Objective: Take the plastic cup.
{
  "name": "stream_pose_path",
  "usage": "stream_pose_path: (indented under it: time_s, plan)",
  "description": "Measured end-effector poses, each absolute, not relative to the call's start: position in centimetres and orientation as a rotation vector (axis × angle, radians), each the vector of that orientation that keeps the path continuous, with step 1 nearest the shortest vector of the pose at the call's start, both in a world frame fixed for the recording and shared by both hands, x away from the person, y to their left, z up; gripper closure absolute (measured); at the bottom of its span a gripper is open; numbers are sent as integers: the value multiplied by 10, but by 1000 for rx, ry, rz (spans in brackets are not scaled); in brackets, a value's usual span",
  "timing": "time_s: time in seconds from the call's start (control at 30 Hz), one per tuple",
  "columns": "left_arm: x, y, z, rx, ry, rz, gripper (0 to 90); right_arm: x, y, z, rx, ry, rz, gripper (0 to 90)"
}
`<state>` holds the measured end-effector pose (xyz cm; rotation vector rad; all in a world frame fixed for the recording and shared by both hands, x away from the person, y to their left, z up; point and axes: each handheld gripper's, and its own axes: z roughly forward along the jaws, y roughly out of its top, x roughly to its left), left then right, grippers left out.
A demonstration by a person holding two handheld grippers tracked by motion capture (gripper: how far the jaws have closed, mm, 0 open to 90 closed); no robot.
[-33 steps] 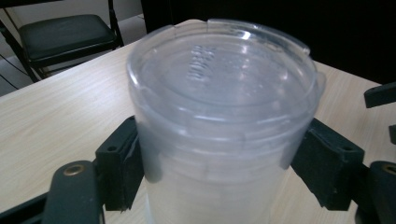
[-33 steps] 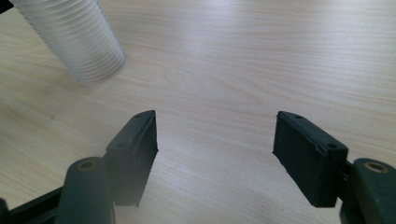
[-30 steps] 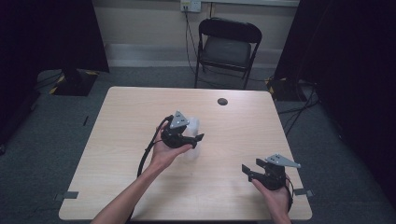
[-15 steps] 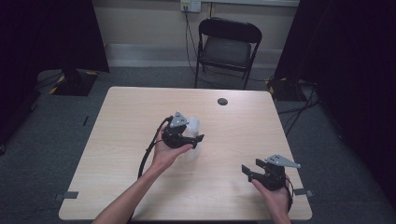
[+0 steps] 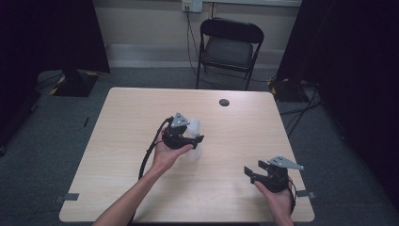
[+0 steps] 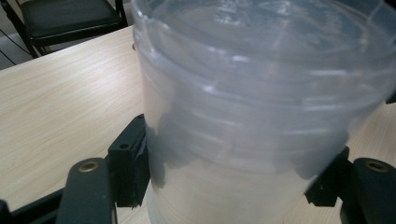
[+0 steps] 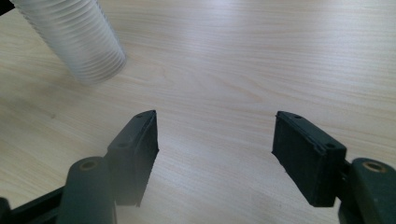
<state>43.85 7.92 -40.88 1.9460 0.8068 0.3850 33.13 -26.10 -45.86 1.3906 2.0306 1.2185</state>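
Broadly unchanged against the pictures from half a second and a second back: left gripper [image 5: 194,134] found at the same spot, short of the dark disc [image 5: 224,102] and to its left, about mid-table. Clamped on a stack of clear cups [image 5: 194,125], with both pads pressed to the stack's wall, as confirmed in the left gripper view [image 6: 233,177]. No drift, tilt or slip of the stack detected between pictures. Judged accordingly as a pause with the grasp secured, and the carry or the separation of a cup not yet begun.

Stack seen from the right gripper view as a ribbed tube [image 7: 70,37], leaning. Cannot tell whether its lower end touches the wood.

Right gripper [image 5: 250,173] located well short of the disc and to its right, near the table's front corner, also unmoved. Jaws spread wide, holding nothing, with bare wood between them [image 7: 215,154]. Pointed roughly toward the stack and well apart from it.

Surface: pale wood-grain table [image 5: 127,122], dry and unmarked, carrying nothing but the disc and the items above.

Room: black folding chair [image 5: 229,47] beyond the disc, off the table's far edge. Grey carpet [image 5: 47,141] underfoot, a wall socket [image 5: 192,5] past the chair, dark curtains [image 5: 47,33] left and right of it
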Motion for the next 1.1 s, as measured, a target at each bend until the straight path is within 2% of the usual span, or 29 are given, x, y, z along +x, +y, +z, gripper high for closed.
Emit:
stream_pose_path:
  time_s: [0.77, 1.1]
  plan:
    - [436, 84, -396, 1908, 794, 394, 315, 331, -262, -459, 1401, 2030, 1211, 310]
    - [430, 85, -378, 1858, 785, 388, 322, 331, -263, -459, 1403, 2027, 1211, 309]
